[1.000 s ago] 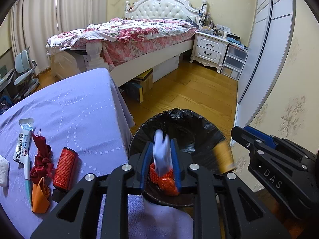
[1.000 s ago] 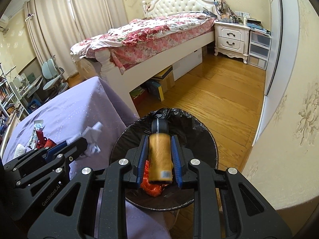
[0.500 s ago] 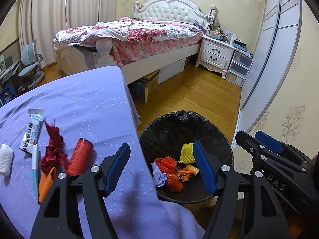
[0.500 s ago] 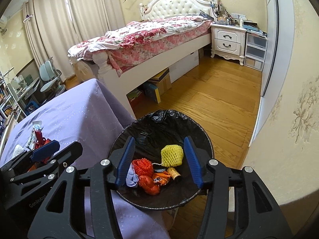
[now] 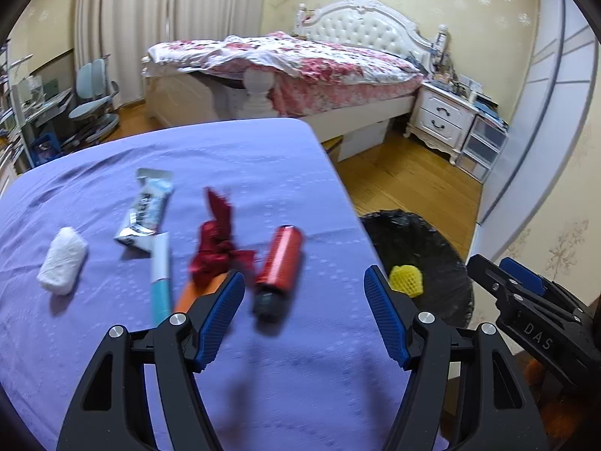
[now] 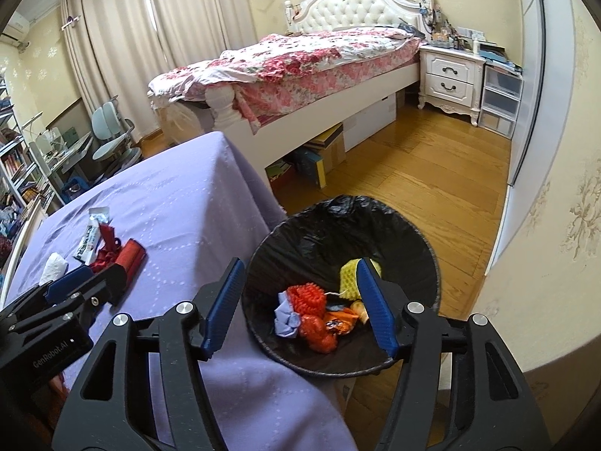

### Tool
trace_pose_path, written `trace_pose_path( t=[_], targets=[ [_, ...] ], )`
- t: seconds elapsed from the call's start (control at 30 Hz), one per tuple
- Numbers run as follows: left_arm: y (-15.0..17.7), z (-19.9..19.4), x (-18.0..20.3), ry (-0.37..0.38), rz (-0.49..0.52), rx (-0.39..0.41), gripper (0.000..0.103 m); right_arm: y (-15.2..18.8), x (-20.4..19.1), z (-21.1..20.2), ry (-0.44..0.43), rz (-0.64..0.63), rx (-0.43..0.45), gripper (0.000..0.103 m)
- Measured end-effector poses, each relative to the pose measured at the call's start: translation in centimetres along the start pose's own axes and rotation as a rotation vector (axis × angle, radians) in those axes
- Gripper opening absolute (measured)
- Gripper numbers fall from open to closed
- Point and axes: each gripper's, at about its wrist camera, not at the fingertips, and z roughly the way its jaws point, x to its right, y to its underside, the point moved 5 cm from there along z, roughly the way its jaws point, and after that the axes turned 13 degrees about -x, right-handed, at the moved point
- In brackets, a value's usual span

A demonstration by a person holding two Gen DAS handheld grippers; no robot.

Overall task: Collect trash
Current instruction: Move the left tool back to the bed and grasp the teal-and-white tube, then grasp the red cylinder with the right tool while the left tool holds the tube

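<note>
My left gripper (image 5: 304,282) hangs open and empty over the purple tablecloth (image 5: 263,376). Just ahead of its fingers lie a red cylinder with a black cap (image 5: 280,263), a dark red ribbon (image 5: 216,240), an orange scrap (image 5: 191,293), a teal-and-white stick (image 5: 161,278), a silver wrapper (image 5: 144,206) and a white wad (image 5: 62,261). My right gripper (image 6: 299,268) is above the black-lined bin (image 6: 338,225), its jaws opening with nothing between them. Inside the bin lie a yellow foam net (image 6: 351,276), a red net (image 6: 308,298), lilac paper (image 6: 287,319) and orange wrappers (image 6: 340,319).
The bin stands on the wood floor (image 6: 432,188) against the table's right edge, close to a papered wall (image 6: 556,244). Beyond are a bed (image 6: 300,64), boxes under it (image 6: 323,154), a nightstand (image 6: 450,75), plastic drawers (image 6: 501,101) and chairs (image 6: 112,139).
Both grippers opened and dropped the lilac paper and the brown tube into the bin. My left gripper then swung left from the bin to over the table; the right shifted slightly.
</note>
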Motion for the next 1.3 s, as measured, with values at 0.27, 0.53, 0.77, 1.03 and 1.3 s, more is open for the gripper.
trace_pose_path(
  t=[0.27,0.53,0.77,1.03,1.3],
  targets=[
    [1.5,-1.0,-5.6,-0.046,-0.094,-0.002,0.067,1.0,-4.0,0.2,-0.032,-0.053,-0.024,0.06],
    [2.0,-0.5,-9.6,-0.077,-0.172,-0.023,0.067,1.5,-7.9,0.9,-0.048,-0.128,-0.05,0.06],
    [1.3,0.6,-10.3,-0.066,-0.18,-0.046,0.065,1.4,-9.4,1.7,-0.047,-0.151,-0.065,0.06],
    [0.7,2.0,-10.4,-0.039,-0.161,-0.096,0.043,1.0,-10.4,2.5,-0.05,-0.154,-0.077,0.061],
    [1.7,1.5,-10.3,-0.017,-0.121,-0.092,0.022,0.9,-11.3,3.0,-0.056,-0.169,-0.086,0.061]
  ],
)
